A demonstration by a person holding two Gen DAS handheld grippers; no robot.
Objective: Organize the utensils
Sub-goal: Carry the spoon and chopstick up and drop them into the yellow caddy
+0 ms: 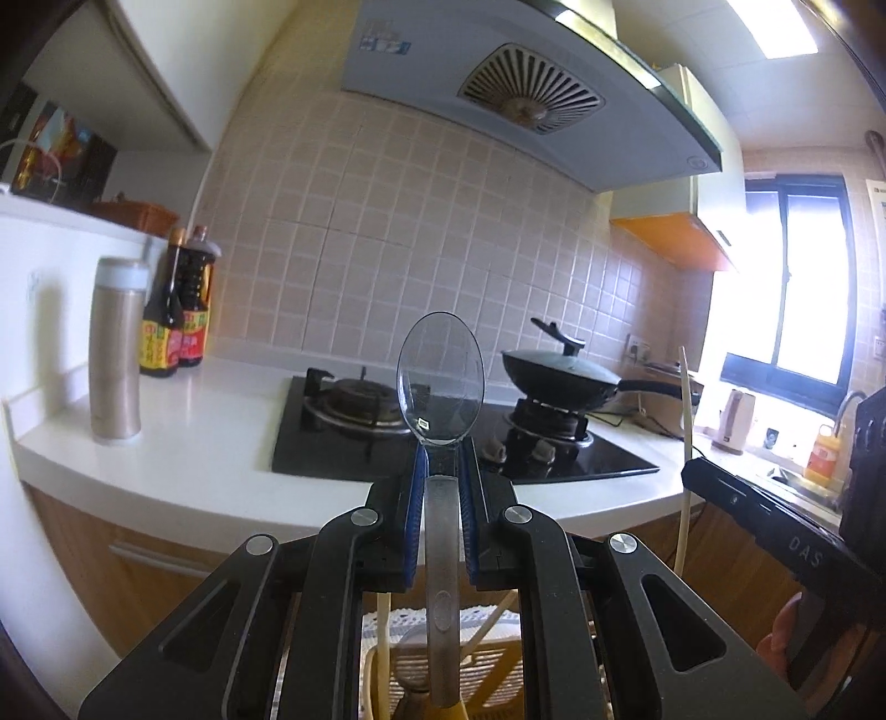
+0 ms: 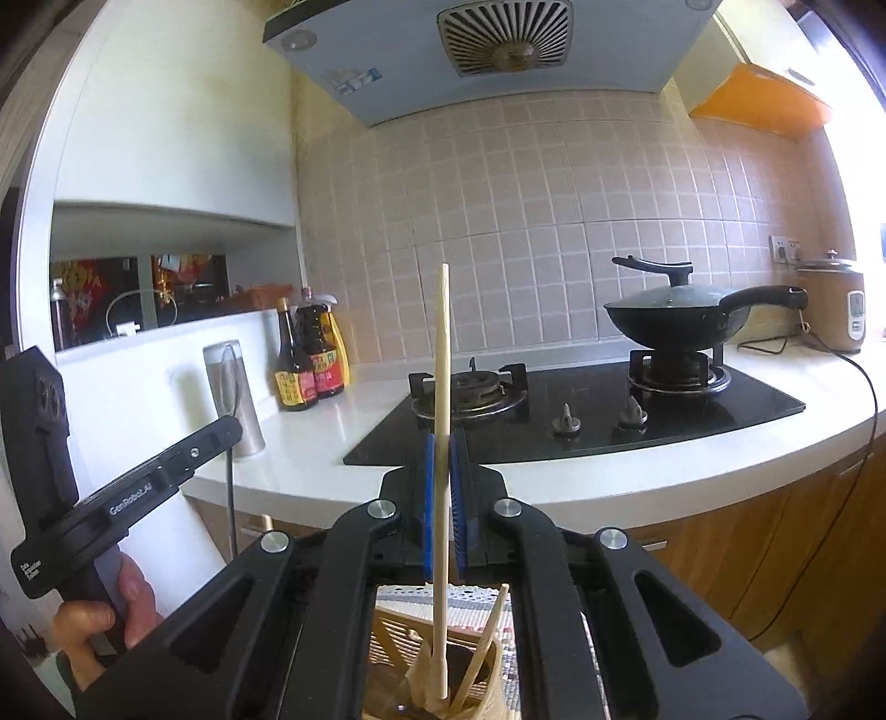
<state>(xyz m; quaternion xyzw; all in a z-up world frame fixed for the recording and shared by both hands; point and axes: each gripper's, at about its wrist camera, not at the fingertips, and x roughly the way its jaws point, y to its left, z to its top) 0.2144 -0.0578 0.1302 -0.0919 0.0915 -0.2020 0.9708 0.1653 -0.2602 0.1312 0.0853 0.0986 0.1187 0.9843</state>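
Observation:
My left gripper [image 1: 441, 454] is shut on a metal spoon [image 1: 441, 382], held upright with its bowl above the blue pads [image 1: 414, 498]. Its handle runs down between the jaws toward a holder with several utensils [image 1: 410, 681] below. My right gripper [image 2: 442, 443] is shut on a pale wooden chopstick [image 2: 441, 343], held upright. Its lower end hangs over a utensil holder [image 2: 470, 681] that has other chopsticks in it. The right gripper's body also shows in the left wrist view [image 1: 775, 520], and the left gripper's body in the right wrist view [image 2: 127, 498].
A white counter [image 2: 310, 465] carries a black gas hob [image 2: 581, 410] with a lidded wok [image 2: 675, 315]. Sauce bottles [image 2: 310, 354] and a steel flask [image 2: 232, 393] stand at the left. A woven basket [image 2: 398, 626] on a lace mat lies below. A range hood [image 2: 487, 50] hangs overhead.

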